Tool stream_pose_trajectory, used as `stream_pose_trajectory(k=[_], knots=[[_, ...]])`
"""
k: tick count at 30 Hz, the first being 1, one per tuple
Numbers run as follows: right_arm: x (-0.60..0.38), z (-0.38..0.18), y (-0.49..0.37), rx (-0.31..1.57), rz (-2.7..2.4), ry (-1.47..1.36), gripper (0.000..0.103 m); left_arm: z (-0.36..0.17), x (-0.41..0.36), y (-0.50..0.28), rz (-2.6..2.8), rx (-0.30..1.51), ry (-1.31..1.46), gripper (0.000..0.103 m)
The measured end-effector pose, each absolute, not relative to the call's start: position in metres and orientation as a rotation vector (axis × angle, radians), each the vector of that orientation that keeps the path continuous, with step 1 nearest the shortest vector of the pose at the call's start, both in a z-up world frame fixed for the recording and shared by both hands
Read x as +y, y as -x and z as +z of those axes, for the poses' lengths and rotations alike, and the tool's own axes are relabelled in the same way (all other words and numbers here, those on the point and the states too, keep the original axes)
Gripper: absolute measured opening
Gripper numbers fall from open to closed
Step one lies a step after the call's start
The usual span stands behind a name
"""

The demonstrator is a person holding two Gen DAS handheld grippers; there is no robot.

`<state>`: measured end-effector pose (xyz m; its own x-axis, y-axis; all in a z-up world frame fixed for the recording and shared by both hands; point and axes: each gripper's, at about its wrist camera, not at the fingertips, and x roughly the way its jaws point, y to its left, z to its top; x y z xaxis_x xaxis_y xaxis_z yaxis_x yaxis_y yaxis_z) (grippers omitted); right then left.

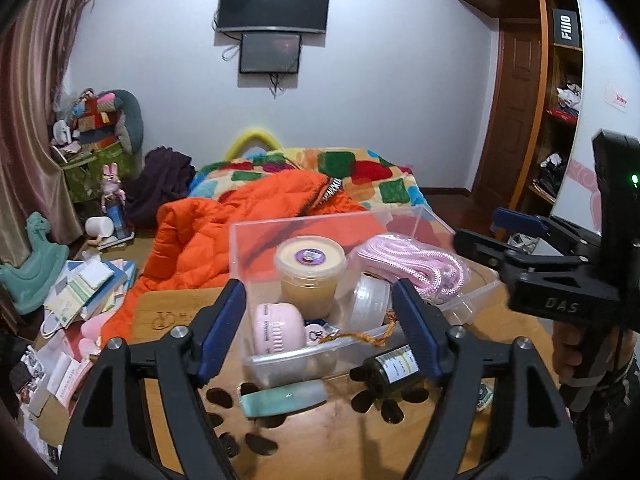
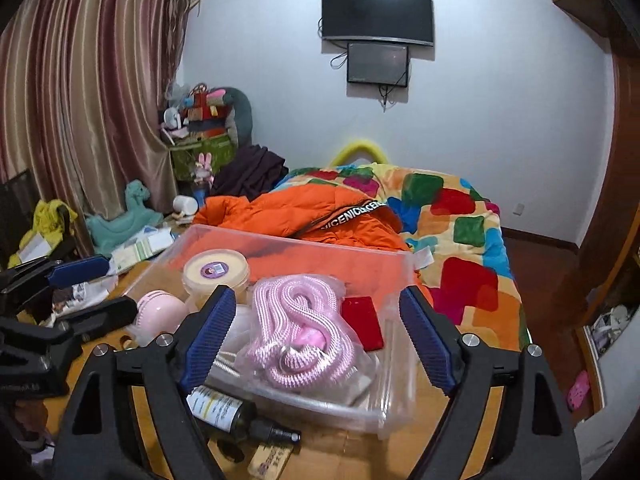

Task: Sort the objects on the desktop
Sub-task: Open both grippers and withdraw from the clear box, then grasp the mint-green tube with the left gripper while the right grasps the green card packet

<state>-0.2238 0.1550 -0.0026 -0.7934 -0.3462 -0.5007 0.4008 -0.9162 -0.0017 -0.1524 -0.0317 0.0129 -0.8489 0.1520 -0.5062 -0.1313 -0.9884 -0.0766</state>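
A clear plastic bin stands on the wooden table. It holds a lidded tub, a bagged pink rope, a pink round case, a white jar and a red card. A dark labelled bottle and a pale green tube lie on the table in front of the bin. My left gripper is open and empty above them. My right gripper is open and empty over the rope.
The right gripper shows at the right of the left wrist view; the left gripper shows at the left of the right wrist view. A small wooden tag lies by the bottle. A bed with an orange jacket lies beyond.
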Motion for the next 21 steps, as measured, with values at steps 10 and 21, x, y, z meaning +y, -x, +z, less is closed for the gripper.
stream_pose_trajectory(k=[10, 21], knots=[[0.183, -0.018, 0.187, 0.087, -2.684, -0.752, 0.089, -0.004, -0.060, 0.130, 2.968, -0.110, 0.864, 0.087], [0.188, -0.065, 0.163, 0.071, -2.635, -0.906, 0.089, -0.060, -0.063, 0.128, 2.928, -0.167, 1.074, 0.087]])
